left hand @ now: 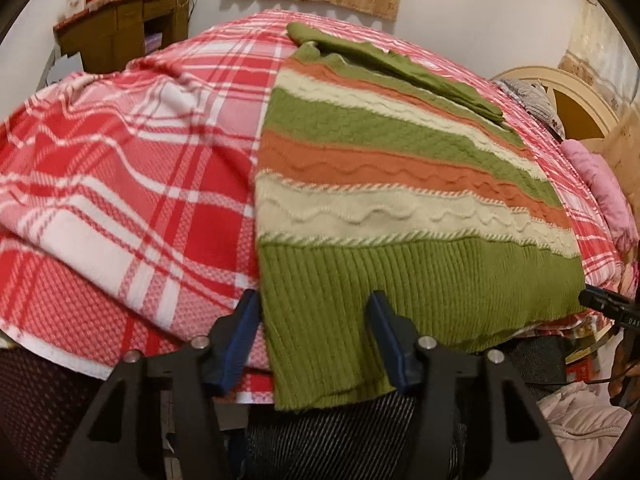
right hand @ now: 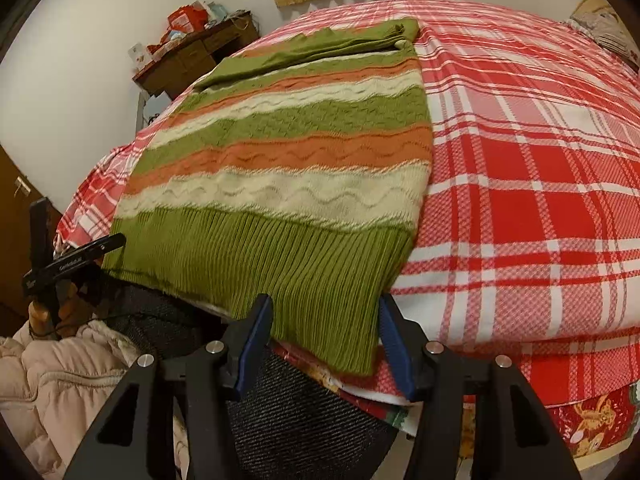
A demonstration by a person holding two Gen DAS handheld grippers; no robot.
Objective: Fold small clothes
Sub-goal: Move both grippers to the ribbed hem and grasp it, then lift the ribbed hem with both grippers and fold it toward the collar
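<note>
Across the bed (right hand: 520, 184), spread with a red and white plaid cover, lies the striped sweater (left hand: 400, 184), its ribbed green hem (right hand: 280, 264) hanging a little over the near edge toward us and a green sleeve (left hand: 400, 64) folded across the far end. We judge the knit soft, thick and fairly light: it will drape and sag when lifted, and the ribbing should stretch rather than slip, so the two hem corners look like the firmest places for us to take hold. Bands of green, orange and cream run across it, with wavy raised cables along each band. Our left gripper (left hand: 314, 320) has its fingers on either side of the hem's left corner, and our right gripper (right hand: 324, 320) flanks the right corner the same way. Both pairs of fingers stand part-way apart with cloth between them, but not clenched on it.
</note>
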